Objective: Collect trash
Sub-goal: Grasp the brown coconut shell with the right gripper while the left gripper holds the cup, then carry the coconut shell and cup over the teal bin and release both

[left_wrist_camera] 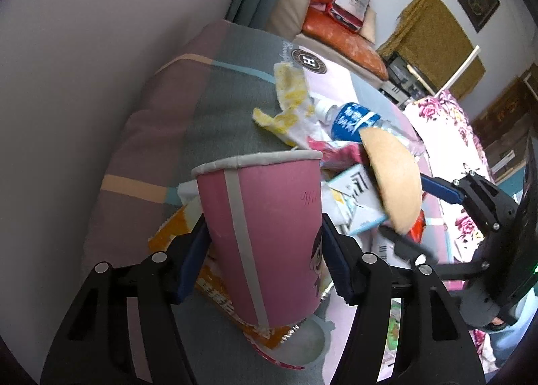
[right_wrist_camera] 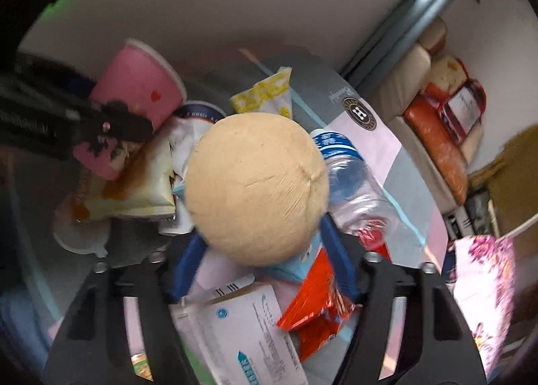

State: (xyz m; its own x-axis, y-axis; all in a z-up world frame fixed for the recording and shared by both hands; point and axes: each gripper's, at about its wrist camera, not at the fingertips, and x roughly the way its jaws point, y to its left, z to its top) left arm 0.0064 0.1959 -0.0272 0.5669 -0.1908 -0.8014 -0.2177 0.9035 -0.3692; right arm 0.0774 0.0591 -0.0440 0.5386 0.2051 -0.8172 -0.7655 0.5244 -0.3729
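Note:
My left gripper [left_wrist_camera: 265, 247] is shut on a pink paper cup [left_wrist_camera: 265, 233], held upright above the bed; the cup also shows in the right wrist view [right_wrist_camera: 134, 95]. My right gripper [right_wrist_camera: 259, 243] is shut on a tan round bowl-like lid [right_wrist_camera: 255, 186], held over the trash pile; the lid also shows in the left wrist view [left_wrist_camera: 393, 180]. Below lie a blue-labelled plastic bottle [right_wrist_camera: 353, 176], a yellow-white wrapper [left_wrist_camera: 289, 106], an orange snack bag [right_wrist_camera: 319, 297] and a white box [left_wrist_camera: 359, 200].
The trash lies on a bed with a grey and mauve quilt [left_wrist_camera: 215, 109]. A white wall [left_wrist_camera: 101, 48] is to the left. A floral blanket [left_wrist_camera: 450, 136] lies to the right. A sofa with cushions [left_wrist_camera: 339, 35] stands behind.

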